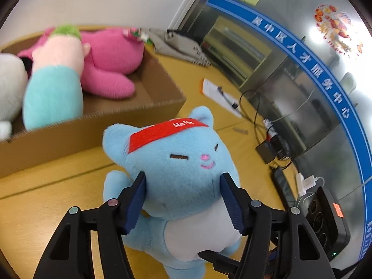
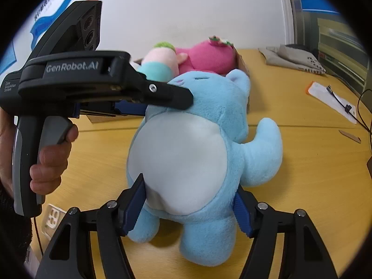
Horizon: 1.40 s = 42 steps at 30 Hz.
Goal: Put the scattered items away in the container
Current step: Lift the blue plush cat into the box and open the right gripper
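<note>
**Two grippers clamp the blue cat beside the box**

The cardboard box is the landmark here, sitting open-topped on the yellow table. It already holds a pink plush toy, a doll with a green tuft and teal lower half, and something white at its far left edge. That fill suggests the tidying is well along. Room is left near the front wall, and that is probably where the next toy is meant to go.

Just in front of the box, near its closest corner, stands the blue cat with a red headband. It is a big, soft toy, which is likely why both hands are used on it. The left gripper is clenched on the head, its blue pads pressing into the cheeks on either side. The right gripper grasps the lower body, pads sunk into the fur at the hips beside the white belly. A grip at each end should keep the limp toy from folding when it is lifted over the box wall.

Beyond the box lies a grey cloth; to its right, a white sheet and cables, which I judge to be outside the task.
</note>
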Available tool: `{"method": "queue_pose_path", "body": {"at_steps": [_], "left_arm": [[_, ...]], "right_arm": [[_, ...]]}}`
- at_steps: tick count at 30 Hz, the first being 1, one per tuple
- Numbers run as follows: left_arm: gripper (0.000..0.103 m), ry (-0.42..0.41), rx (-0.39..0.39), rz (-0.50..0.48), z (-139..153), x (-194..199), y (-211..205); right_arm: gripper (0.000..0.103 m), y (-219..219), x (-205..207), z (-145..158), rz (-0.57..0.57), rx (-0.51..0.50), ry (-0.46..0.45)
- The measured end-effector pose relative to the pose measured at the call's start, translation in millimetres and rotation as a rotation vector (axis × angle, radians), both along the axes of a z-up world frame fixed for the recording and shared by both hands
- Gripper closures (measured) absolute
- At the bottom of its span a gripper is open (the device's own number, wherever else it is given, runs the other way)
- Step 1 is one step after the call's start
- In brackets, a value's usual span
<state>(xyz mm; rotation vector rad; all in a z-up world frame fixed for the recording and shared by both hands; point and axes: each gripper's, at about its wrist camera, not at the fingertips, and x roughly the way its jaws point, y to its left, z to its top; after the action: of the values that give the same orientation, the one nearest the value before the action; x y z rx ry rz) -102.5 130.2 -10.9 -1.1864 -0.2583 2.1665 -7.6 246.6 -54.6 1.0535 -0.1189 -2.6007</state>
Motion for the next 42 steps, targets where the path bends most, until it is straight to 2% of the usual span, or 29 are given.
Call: {"method": "queue_pose_path", "body": {"at_steps": [8, 17, 20, 23, 25, 31, 33, 36, 39, 42], "left_arm": [[0.037, 0.138, 0.012, 0.036, 62, -10, -11], [0.037, 0.338, -0.007, 0.076, 148, -68, -20], [0.037, 0.364, -0.012, 0.093, 159, -94, -21], [0.037, 0.348, -0.028, 0.112, 152, -132, -23], [0.037, 0.315, -0.045, 0.123, 137, -155, -22], [0.037, 0.137, -0.087, 0.099, 45, -218, -18], [0.037, 0.114, -0.082, 0.077, 26, -221, -12], [0.035, 0.137, -0.127, 0.039, 16, -217, 5], [0.033, 0.139, -0.16, 0.02, 9, -214, 13], [0.032, 0.113, -0.126, 0.027, 4, -218, 7]], "right_arm": [[0.036, -15, -11, 52, 0.028, 0.002, 0.144], [0.036, -25, -66, 128, 0.055, 0.002, 0.346], [0.036, -24, -93, 144, 0.061, -0.014, 0.386], [0.036, -24, -127, 145, 0.067, -0.027, 0.395], [0.036, -24, -151, 134, 0.071, -0.036, 0.383], [0.036, -22, -201, 64, 0.068, -0.007, 0.263], [0.036, -19, -211, 41, 0.062, 0.006, 0.204], [0.036, -13, -218, 19, 0.052, 0.037, 0.123], [0.032, -9, -219, 9, 0.061, 0.043, 0.049], [0.032, -10, -211, 13, 0.067, 0.097, 0.04]]}}
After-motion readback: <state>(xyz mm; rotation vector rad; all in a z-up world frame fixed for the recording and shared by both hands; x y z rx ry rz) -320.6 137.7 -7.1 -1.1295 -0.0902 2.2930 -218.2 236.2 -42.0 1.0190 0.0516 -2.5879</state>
